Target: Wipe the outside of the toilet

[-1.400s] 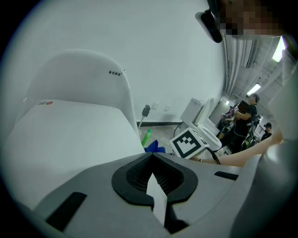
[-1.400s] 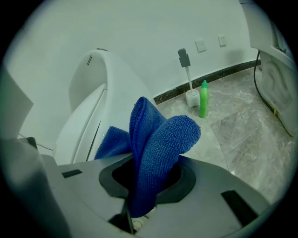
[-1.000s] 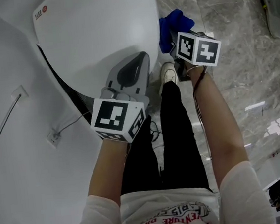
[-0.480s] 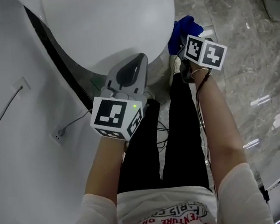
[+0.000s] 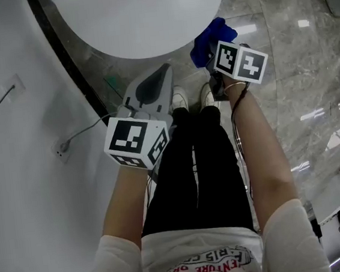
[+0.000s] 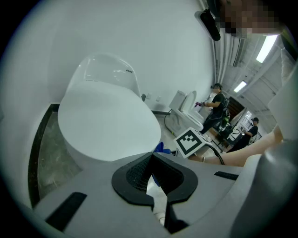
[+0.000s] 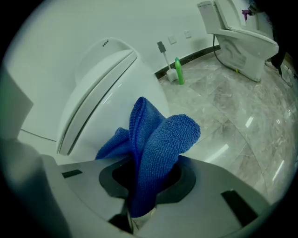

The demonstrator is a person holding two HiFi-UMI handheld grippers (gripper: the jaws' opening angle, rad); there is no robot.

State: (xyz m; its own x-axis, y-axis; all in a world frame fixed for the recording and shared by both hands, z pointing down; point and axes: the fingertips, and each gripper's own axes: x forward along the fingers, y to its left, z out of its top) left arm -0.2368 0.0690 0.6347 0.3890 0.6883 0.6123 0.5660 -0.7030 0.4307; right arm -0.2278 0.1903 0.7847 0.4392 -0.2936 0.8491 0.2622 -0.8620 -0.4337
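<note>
While right hand-held gripper (image 7: pixel 146 179) clamps blue cloth (image 7: pixel 158 135) beside toilet (image 7: pixel 107 88) — left hand-held gripper (image 6: pixel 152 158) closed, tips together.

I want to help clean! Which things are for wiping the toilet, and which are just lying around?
For the job: the toilet, the blue cloth, the right gripper pinching it.
Just lying around: the green bottle, the toilet brush, the other toilet farther off, the wall socket.
</note>
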